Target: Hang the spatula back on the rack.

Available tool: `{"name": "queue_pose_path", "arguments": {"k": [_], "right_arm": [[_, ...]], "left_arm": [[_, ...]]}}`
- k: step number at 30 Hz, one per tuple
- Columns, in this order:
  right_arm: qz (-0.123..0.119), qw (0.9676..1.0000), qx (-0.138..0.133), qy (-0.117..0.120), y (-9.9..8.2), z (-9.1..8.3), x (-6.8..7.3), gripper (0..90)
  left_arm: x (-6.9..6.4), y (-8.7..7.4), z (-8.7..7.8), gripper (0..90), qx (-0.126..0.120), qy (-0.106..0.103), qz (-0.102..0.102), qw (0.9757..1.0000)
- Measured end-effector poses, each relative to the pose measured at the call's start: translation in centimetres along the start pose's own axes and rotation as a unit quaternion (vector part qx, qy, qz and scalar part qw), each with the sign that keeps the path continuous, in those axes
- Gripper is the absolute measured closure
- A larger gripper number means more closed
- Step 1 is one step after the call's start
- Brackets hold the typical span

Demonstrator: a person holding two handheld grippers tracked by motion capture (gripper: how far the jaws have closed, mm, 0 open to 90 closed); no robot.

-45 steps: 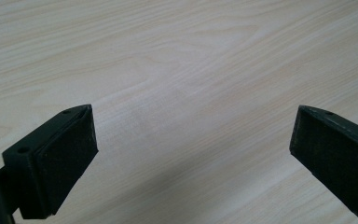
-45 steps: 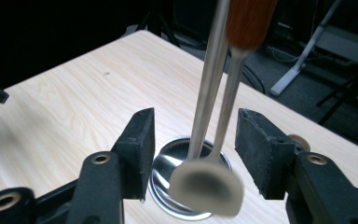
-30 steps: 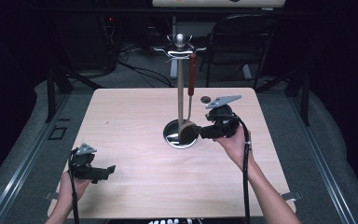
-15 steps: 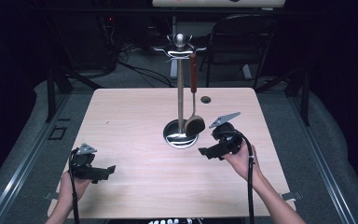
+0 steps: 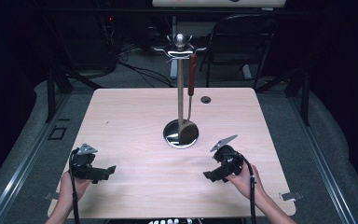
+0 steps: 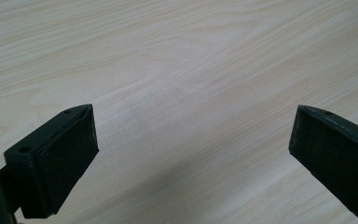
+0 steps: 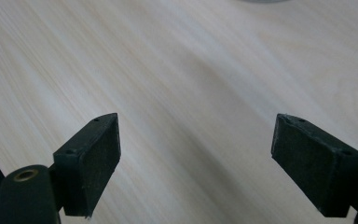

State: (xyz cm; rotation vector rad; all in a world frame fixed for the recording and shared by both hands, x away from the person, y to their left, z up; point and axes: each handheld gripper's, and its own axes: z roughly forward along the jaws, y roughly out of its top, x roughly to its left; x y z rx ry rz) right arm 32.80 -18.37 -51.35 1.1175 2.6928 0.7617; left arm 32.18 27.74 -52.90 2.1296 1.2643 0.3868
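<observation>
Both claws are spread wide with nothing in them, left claw (image 5: pixel 106 171) at 8 o'clock, right claw (image 5: pixel 210 176) at 5 on the bench (image 5: pixel 130 121), stand (image 5: pixel 181 93) with a ladle (image 5: pixel 189 116) mid-bench.

Bench (image 5: pixel 130 116): pale wood-grain top, roughly square, rounded corners, set on a grey floor (image 5: pixel 23 154). Small dark round hole (image 5: pixel 206 99) near far edge, right of centre. Stand (image 5: pixel 181 93) at mid-bench: round shiny base flat on the top, upright metal pole, hooks at its head. A ladle (image 5: pixel 189 112) hangs from a hook, its bowl low over the base; contact cannot be told.
</observation>
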Motion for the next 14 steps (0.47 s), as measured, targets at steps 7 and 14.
{"name": "queue_pose_path", "arguments": {"k": [7, 14], "right_arm": [[-0.005, 0.9989, 0.045, -0.012, -1.8, 1.8, 0.0, 13.6], [-0.013, 0.9977, 0.064, -0.019, -1.9, 2.1, -0.4, 11.6]], "left_arm": [[-0.1, 0.0, -0.1, 1.1, -0.003, -0.001, 0.001, 1.0], [-0.2, 0.1, 0.1, 1.1, -0.002, -0.001, 0.002, 1.0]]}}
